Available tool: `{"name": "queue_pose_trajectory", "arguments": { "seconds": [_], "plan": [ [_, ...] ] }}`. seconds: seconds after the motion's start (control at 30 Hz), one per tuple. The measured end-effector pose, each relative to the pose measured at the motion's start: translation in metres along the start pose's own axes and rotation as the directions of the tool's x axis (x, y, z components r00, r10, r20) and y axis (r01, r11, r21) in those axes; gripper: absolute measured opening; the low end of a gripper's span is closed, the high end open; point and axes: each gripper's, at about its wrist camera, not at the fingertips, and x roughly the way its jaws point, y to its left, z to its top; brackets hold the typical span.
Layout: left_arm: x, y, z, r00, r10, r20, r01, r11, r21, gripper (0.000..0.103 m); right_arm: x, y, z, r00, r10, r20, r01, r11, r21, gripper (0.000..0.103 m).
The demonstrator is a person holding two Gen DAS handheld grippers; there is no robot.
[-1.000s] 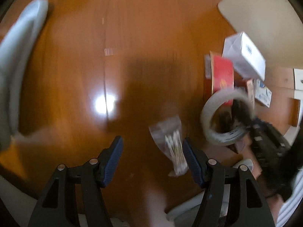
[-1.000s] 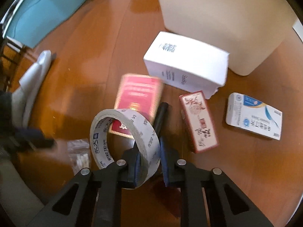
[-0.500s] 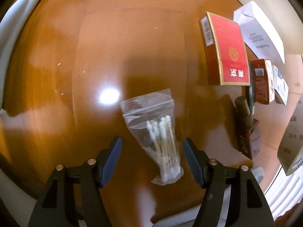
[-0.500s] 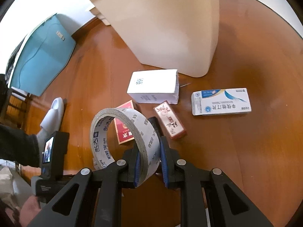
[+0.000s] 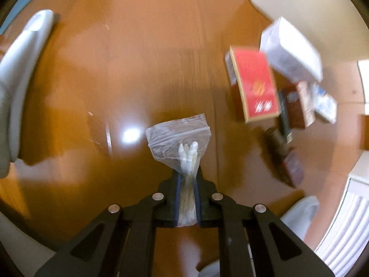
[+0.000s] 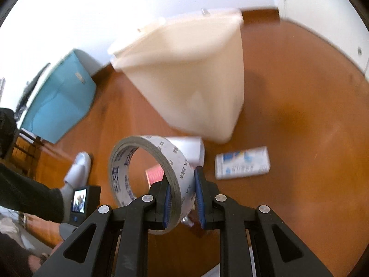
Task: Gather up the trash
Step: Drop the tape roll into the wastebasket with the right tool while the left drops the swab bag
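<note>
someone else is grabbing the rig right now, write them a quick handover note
Left hand-held gripper: shut on the bag of cotton swabs, held over the wood floor.
Right hand-held gripper: shut on the roll of tape, pointed toward the cream bin.
Still on the floor: red box, white box, blue-and-white box, a small reddish box and a dark bottle-like item beside them.
Done: two items picked up. Left: drop both in the bin, presumably, then collect the rest.

surface: glossy wooden floor | on it: red box at 2 o'clock, white box beyond, cream bin at 12, blue-white carton at 3, white slipper at 9
</note>
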Motion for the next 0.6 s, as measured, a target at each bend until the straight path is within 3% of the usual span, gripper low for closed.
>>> {"name": "queue_pose_trajectory", "arguments": {
  "seconds": [0.1, 0.23, 0.33, 0.4, 0.5, 0.6],
  "plan": [
    [-0.028, 0.004, -0.001, 0.999, -0.045, 0.031, 0.046, 0.999, -0.025, 0.010, -0.046, 0.015, 0.067, 0.998, 0.015, 0.069, -0.011, 0.998, -0.059, 0.019],
    [-0.050, 0.016, 0.000, 0.996, -0.083, 0.040, 0.085, 0.996, -0.041, 0.010, -0.066, 0.041, 0.166, 0.994, 0.001, 0.107, 0.017, 0.985, -0.170, 0.018],
    [-0.056, 0.031, 0.006, 0.993, -0.115, 0.019, 0.116, 0.990, -0.080, 0.010, -0.026, 0.049, 0.233, 0.998, -0.058, 0.034, 0.064, 0.971, -0.230, 0.018],
    [-0.061, 0.031, 0.007, 0.992, -0.127, 0.023, 0.129, 0.988, -0.090, 0.010, 0.029, 0.044, 0.263, 0.988, -0.129, -0.087, 0.104, 0.964, -0.247, 0.017],
    [-0.067, 0.031, 0.013, 0.989, -0.143, 0.034, 0.146, 0.984, -0.097, 0.010, 0.101, 0.044, 0.272, 0.942, -0.240, -0.235, 0.161, 0.937, -0.310, 0.017],
    [-0.072, 0.037, 0.016, 0.987, -0.156, 0.041, 0.159, 0.981, -0.108, 0.010, 0.172, 0.037, 0.264, 0.856, -0.362, -0.370, 0.227, 0.905, -0.361, 0.017]
  ]
}}
